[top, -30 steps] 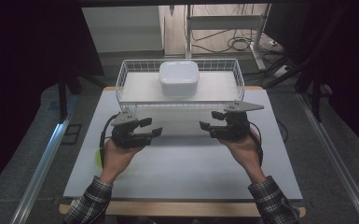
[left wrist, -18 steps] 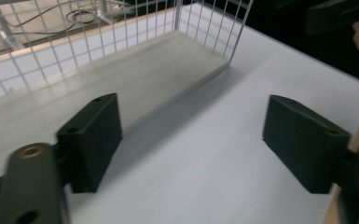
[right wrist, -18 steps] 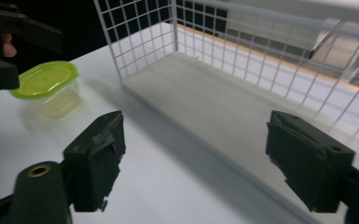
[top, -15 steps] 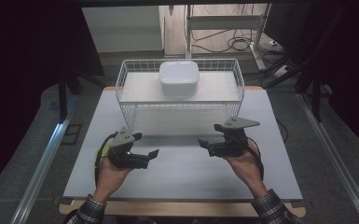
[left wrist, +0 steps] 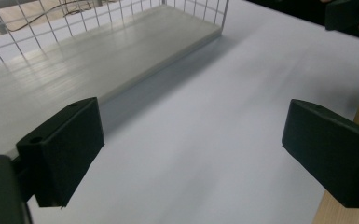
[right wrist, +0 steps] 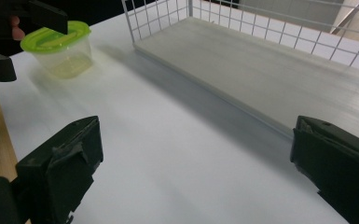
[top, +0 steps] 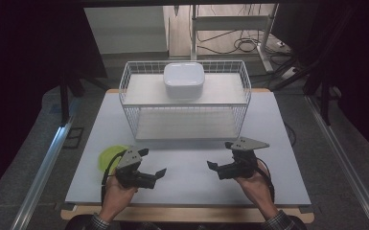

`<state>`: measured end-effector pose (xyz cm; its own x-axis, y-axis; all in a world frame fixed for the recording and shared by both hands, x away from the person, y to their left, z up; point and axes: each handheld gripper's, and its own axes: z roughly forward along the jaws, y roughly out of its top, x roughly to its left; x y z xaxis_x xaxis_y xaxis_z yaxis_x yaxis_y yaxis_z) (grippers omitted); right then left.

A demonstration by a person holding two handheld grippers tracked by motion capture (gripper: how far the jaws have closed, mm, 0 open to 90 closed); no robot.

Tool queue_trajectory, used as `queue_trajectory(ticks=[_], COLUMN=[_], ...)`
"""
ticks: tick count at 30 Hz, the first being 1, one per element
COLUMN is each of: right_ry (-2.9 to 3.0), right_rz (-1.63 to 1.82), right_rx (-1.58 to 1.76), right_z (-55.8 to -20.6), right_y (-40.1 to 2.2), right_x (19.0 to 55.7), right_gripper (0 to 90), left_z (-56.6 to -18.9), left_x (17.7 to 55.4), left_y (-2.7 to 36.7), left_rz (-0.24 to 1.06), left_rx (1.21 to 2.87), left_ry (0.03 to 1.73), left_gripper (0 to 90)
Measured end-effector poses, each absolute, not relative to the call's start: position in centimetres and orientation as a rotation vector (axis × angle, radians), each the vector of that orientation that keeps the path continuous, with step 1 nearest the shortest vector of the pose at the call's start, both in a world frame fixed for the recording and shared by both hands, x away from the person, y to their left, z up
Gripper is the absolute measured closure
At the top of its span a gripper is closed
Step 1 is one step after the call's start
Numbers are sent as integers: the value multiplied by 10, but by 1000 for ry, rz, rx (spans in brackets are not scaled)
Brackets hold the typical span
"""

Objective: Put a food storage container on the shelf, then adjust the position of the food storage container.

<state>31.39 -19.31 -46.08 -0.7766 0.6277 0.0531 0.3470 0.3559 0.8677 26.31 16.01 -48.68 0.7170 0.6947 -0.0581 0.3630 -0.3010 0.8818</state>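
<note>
My left gripper hovers low over the white table near its front left. Its jaws have just been opening and stand open with nothing between them. My right gripper mirrors it at the front right; its jaws have also just been opening and hold nothing. A clear container with a green lid sits just left of the left gripper, and it is also in the right gripper view. Behind both stands a white wire rack with a white lidded box on its upper shelf.
The rack's lower board lies close ahead of both grippers. The table's wooden front edge runs under the person's wrists. Metal rails flank the table on the floor. Cables lie on the floor behind the rack.
Both hands have come down and back toward the front edge of the table. Both pairs of jaws have spread wider. The green-lidded container now shows beside the left gripper.
</note>
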Motion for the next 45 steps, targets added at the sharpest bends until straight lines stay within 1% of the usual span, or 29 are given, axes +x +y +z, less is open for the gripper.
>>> queue_trajectory(ticks=[8,15,18,22,25,28,34,39,41,45], right_ry=[2373,2378,2375,2385,2389,2396,2420,2428,2432,2440], right_rz=[1300,1279,1287,1271,1267,1265,1229,1218,1210,1189], right_rx=[867,870,879,868,863,870,871,862,859,856], right_z=[-479,-484,-486,-489,-489,-491,-494,-495,-494,-496], right_y=[-201,-204,-203,-200,-199,-200,-197,-196,-195,-194], right_x=[305,302,303,303,303,304,304,305,304,304], right_gripper=[23,23,23,23,24,25,34,37,39,43], left_z=[-502,-499,-498,-495,-489,-484,-480,-483,-484,-486], left_x=[259,262,264,267,267,267,270,276,277,274], left_y=[158,162,163,169,178,191,230,261,273,293], left_rz=[369,359,381,394,426,443,481,521,529,569], left_rx=[1975,1984,2021,2011,1988,1940,1853,1829,1808,1774], left_ry=[810,852,860,900,914,967,1067,1147,1186,1254], left_gripper=[49,57,37,92,197,306,629,857,900,900])
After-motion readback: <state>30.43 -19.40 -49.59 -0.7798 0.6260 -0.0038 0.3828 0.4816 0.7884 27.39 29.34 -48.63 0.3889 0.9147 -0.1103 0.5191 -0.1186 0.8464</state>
